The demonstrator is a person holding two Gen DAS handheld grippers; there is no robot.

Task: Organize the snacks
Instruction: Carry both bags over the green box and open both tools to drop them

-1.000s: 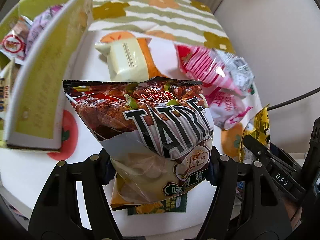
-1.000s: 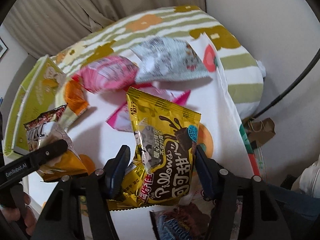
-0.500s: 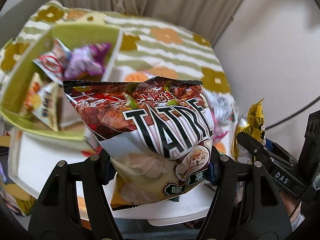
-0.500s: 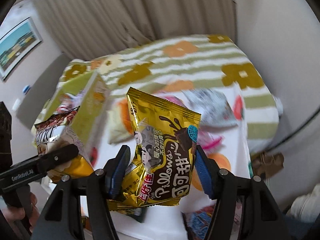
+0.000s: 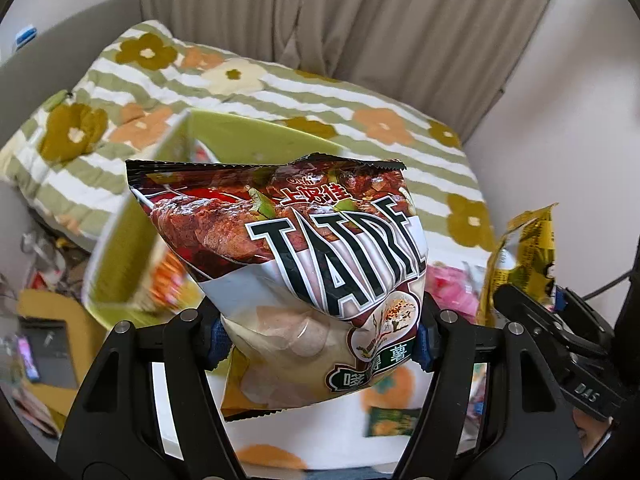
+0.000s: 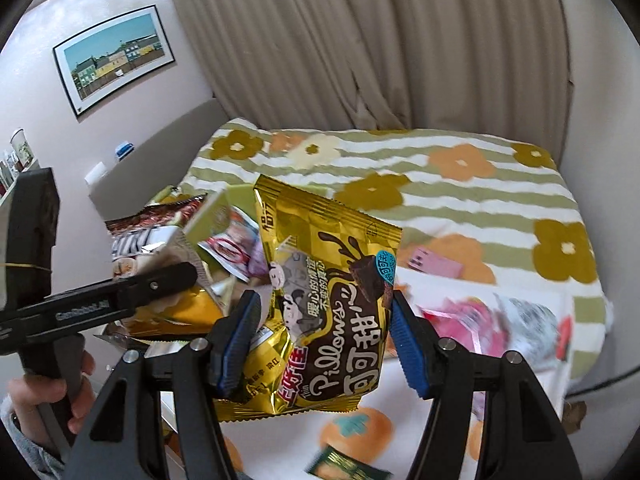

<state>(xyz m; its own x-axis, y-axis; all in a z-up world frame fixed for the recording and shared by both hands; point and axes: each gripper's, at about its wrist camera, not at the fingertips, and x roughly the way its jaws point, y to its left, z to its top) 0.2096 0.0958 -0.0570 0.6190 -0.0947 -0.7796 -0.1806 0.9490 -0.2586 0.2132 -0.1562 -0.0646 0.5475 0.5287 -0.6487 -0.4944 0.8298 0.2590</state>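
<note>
So right now I've got a bag in each hand: my left gripper (image 5: pixel 320 332) is clamped on the lower part of a chip bag (image 5: pixel 288 264), and my right gripper (image 6: pixel 320 340) is pinching a gold chocolate snack bag (image 6: pixel 320 300) near its bottom, both bags up in the air over the table (image 5: pixel 340 432). The green box (image 5: pixel 256 140) I'd guess they go into sits just behind the chip bag, to the far left. My worry: both bags are puffy and slick and held low, so either could tip or slide out if I swing too fast, and the two grippers are close enough to bump. The left view gives me the box wall but hardly its inside; the right view shows a few packets already in it, plus pink packets (image 6: pixel 472 320) lying on the table to the right.
</note>
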